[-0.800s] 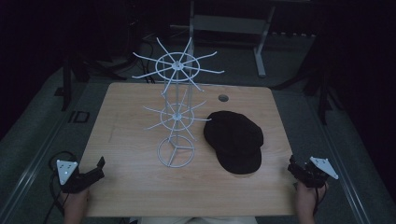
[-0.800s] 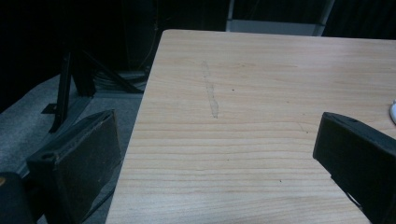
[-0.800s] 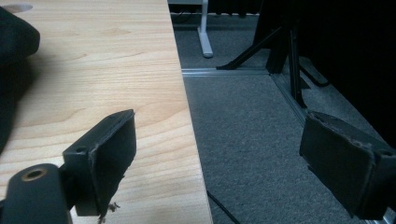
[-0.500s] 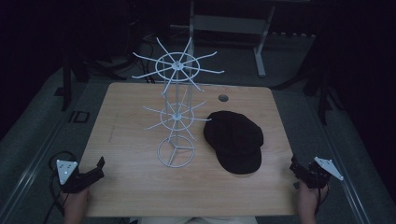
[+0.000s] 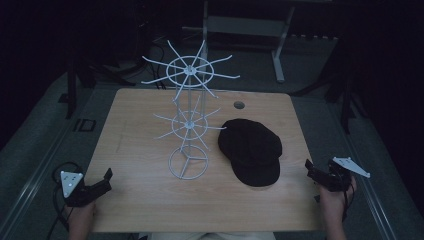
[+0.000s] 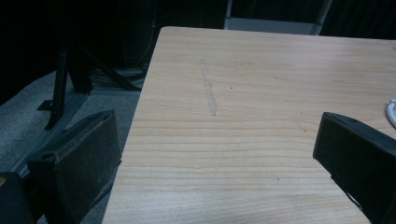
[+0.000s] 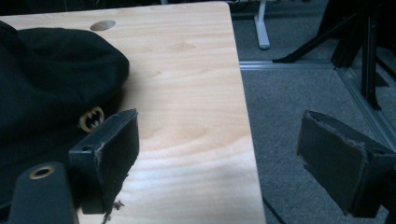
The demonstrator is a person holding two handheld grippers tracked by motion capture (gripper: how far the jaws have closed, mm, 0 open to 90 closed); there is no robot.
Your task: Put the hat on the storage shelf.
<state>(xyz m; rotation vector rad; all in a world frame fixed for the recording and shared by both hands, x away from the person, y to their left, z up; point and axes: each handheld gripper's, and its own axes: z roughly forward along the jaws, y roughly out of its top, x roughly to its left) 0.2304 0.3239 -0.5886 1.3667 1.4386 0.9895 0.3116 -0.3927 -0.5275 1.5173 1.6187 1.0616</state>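
A white wire display rack [image 5: 189,122] with two tiers of hooks stands on a ring base at the middle of the wooden table [image 5: 140,200]. To its right a black cap [image 5: 251,152] lies flat; in the right gripper view the cap [image 7: 42,79] shows a small yellow bat badge [image 7: 92,117]. My left gripper [image 5: 104,181] rests at the table's near left corner, open, with bare wood between its jaws [image 6: 217,121]. My right gripper [image 5: 311,170] is held at the near right edge, open and holding nothing [image 7: 219,116], its left jaw just beside the cap.
A round cable hole [image 5: 239,105] sits in the table's far right part. Dark stands and a grey metal frame [image 5: 250,25] rise behind the table. Grey carpet [image 7: 303,84] surrounds it. A sliver of the rack's base [image 6: 391,109] shows in the left gripper view.
The right gripper has edged slightly up the picture, toward the cap. The left gripper, rack and cap have stayed put.
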